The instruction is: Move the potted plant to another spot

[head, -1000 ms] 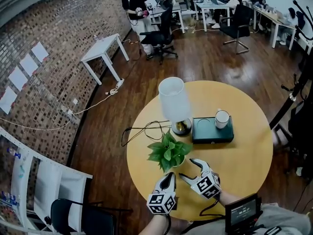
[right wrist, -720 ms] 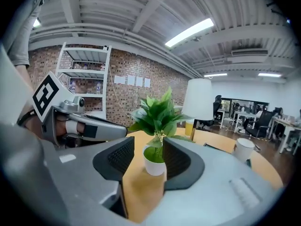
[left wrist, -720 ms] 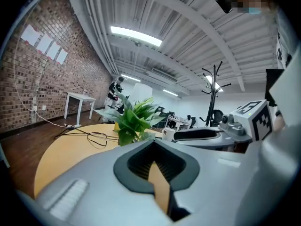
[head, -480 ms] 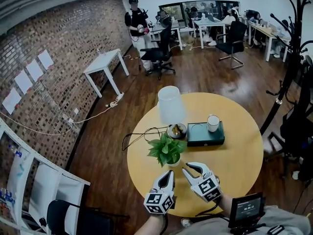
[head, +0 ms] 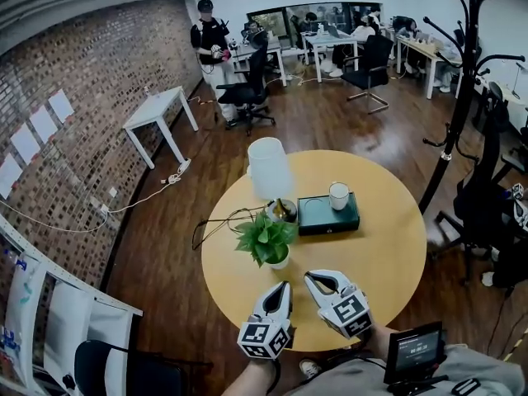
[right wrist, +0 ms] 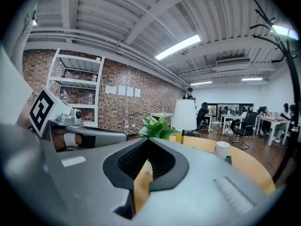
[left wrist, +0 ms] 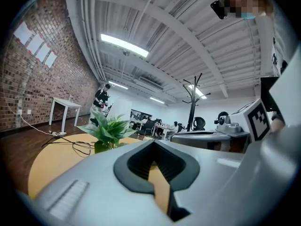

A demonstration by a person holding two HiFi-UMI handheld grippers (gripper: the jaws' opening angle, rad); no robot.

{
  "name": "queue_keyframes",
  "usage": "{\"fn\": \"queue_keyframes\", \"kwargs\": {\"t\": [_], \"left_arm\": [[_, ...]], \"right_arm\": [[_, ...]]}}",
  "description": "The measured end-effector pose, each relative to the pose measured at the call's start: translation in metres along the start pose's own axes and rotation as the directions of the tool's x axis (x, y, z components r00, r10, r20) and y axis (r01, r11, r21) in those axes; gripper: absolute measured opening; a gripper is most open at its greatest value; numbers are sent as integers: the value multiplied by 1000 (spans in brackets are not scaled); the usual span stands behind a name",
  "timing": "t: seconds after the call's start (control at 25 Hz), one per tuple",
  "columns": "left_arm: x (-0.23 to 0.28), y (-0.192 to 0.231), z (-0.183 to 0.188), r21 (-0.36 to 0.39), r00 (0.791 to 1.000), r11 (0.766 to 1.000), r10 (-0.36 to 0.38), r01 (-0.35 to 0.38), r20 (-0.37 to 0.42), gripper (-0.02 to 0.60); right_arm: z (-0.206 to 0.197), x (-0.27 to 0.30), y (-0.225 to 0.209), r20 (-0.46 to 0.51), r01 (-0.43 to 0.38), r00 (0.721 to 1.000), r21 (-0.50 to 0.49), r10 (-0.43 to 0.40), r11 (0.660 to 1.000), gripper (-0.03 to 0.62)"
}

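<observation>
Plant (head: 266,239) stands upright just ahead of left gripper (head: 283,286), bit further from right gripper (head: 308,278), both pinched together, holding nothing

Head view: high above, angled steeply down, whole table (head: 388,254) in frame. Left gripper view: low by the near rim, about level across the top, plant (left wrist: 107,131) close, left of centre. Right gripper view: also low, plant near centre, lamp (right wrist: 184,114) behind. All three share plant and table.
</observation>
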State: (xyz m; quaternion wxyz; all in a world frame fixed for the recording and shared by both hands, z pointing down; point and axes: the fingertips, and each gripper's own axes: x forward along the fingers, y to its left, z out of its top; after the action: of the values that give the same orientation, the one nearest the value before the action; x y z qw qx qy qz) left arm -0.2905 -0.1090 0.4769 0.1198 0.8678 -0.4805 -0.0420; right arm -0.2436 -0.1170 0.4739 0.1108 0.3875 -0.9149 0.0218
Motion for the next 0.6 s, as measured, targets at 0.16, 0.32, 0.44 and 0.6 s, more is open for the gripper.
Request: {"fn": "queue_keyframes", "kwargs": {"t": [0.16, 0.32, 0.44, 0.6], "left_arm": [[-5, -25, -1, 10, 1000, 1000, -20, 20, -6, 0], [-10, -55, -4, 25, 1000, 999, -20, 20, -10, 0], [-11, -77, -8, 38, 1000, 999, 2, -2, -6, 0], [-11, -116, -22, 30, 999, 999, 40, -40, -3, 0]], "right_arm": [[-2, -25, 0, 1, 10, 1000, 14, -10, 1000, 8], [-6, -53, -3, 7, 3, 1000, 27, -3, 1000, 8], [-9, -75, -9, 21, -16, 1000, 32, 15, 999, 8], [-23, -116, -23, 19, -39, 999, 36, 39, 999, 8]]}}
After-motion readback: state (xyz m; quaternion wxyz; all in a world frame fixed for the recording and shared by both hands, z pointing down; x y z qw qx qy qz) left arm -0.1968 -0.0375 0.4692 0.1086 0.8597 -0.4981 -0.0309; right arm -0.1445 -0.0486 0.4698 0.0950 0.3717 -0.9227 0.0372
